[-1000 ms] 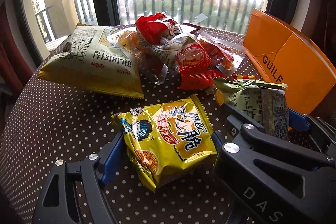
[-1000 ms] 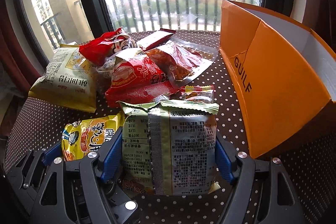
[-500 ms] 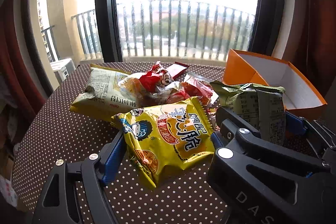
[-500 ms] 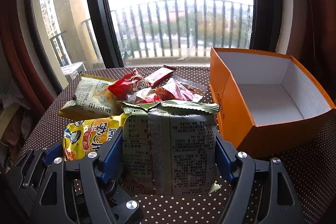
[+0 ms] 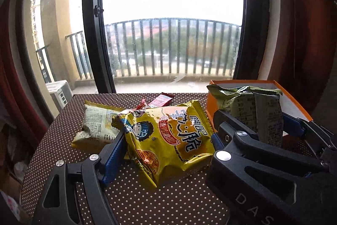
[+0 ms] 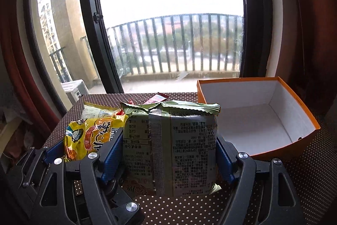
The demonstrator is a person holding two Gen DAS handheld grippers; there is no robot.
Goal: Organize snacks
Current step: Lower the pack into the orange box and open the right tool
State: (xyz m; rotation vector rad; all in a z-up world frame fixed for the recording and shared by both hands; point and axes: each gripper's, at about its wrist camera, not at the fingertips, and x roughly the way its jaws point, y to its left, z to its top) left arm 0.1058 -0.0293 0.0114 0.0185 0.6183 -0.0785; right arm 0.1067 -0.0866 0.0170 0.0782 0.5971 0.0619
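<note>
My left gripper (image 5: 166,140) is shut on a yellow noodle snack packet (image 5: 168,136) and holds it above the dotted table. My right gripper (image 6: 169,149) is shut on a green snack packet (image 6: 172,147), back side facing me, also held up. The green packet shows at the right of the left wrist view (image 5: 252,111); the yellow packet shows at the left of the right wrist view (image 6: 90,136). An open orange box (image 6: 303,140) with a white, empty inside stands on the table to the right of the green packet.
A pale yellow chip bag (image 5: 94,128) and red packets (image 5: 161,100) lie on the brown dotted table (image 5: 147,204) behind the held packets. A window with balcony railing (image 6: 179,45) is beyond the table. Red curtains hang at both sides.
Both grippers have risen with their packets, so the table and snack pile look lower and farther. The orange box's inside has come into view.
</note>
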